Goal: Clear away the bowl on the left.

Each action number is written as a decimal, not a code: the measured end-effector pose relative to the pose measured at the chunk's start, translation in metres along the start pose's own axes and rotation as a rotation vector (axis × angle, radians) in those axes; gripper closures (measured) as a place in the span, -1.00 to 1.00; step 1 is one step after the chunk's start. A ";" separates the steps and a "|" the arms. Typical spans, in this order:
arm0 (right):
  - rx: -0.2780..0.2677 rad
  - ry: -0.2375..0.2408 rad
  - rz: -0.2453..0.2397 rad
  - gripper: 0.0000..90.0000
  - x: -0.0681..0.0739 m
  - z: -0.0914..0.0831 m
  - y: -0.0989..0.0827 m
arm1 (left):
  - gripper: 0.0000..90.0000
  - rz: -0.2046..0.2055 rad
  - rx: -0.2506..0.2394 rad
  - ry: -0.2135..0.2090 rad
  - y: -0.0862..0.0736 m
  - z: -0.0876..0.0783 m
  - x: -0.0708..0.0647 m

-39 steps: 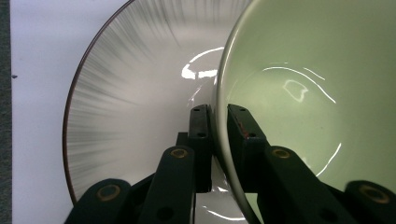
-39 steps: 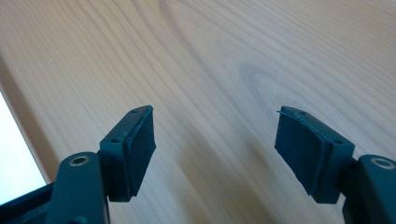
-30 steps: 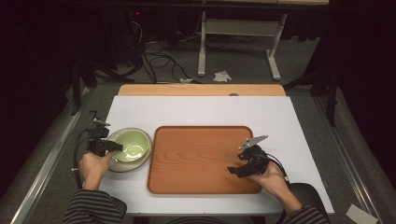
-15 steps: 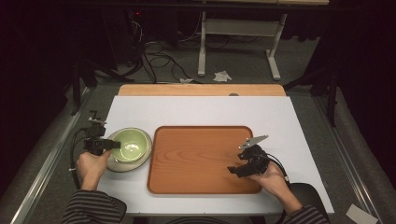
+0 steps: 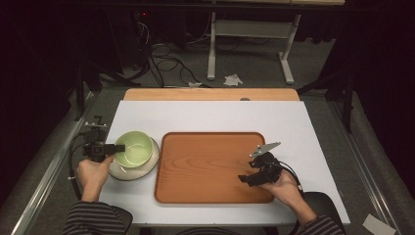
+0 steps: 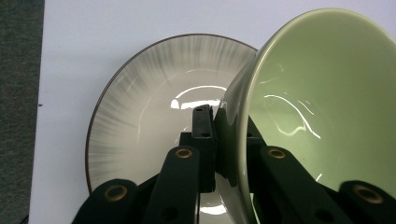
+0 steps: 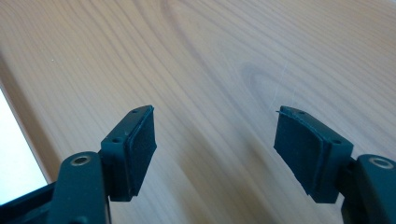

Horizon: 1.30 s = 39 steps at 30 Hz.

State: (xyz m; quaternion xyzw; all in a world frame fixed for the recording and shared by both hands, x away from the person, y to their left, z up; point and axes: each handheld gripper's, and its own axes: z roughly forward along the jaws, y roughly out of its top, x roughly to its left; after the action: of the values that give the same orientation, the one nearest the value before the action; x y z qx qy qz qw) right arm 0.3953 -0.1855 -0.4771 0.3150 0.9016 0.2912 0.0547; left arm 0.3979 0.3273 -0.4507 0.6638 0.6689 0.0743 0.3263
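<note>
At left of the white table [image 5: 210,115]: one green bowl [image 5: 133,147], tilted, its rim pinched between the narrow-set jaws of the left gripper [image 5: 113,147], one jaw inside the wall and one outside; the left gripper view shows the grip on the bowl [image 6: 322,102] close up. Bowl sits over a pale grey streaked plate [image 6: 140,107], lifted on one side, probably so it comes free of the plate for a move to the tray

At centre: one wooden tray [image 5: 210,166], bare, just beside the plate [image 5: 147,169]

On tray, right part: right gripper [image 5: 244,179], jaws wide, holding nothing; the right gripper view shows wood grain [image 7: 210,60] between its pads [image 7: 140,144]. Likely waiting there to receive or steady

Obstructions: tray's raised rim lies between bowl and tray floor; the plate could shift if dragged. Beyond the table, floor cables [image 5: 161,54] and a desk frame [image 5: 249,44], well apart
</note>
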 end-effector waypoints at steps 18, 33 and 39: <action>0.006 -0.005 0.002 -0.31 0.000 0.000 0.000 | 0.84 0.085 -0.016 -0.102 0.006 -0.005 -0.035; 0.011 -0.012 -0.004 -0.31 0.001 0.000 -0.001 | 0.84 0.183 0.040 -0.173 0.010 0.008 -0.073; 0.008 -0.016 0.001 -0.31 0.001 0.000 -0.003 | 0.84 0.202 0.042 -0.189 0.012 0.010 -0.081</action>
State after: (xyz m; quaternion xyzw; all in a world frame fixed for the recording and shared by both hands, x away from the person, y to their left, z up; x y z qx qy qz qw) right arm 0.3934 -0.1867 -0.4784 0.3179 0.9021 0.2854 0.0604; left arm 0.4058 0.2491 -0.4250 0.7384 0.5663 0.0297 0.3649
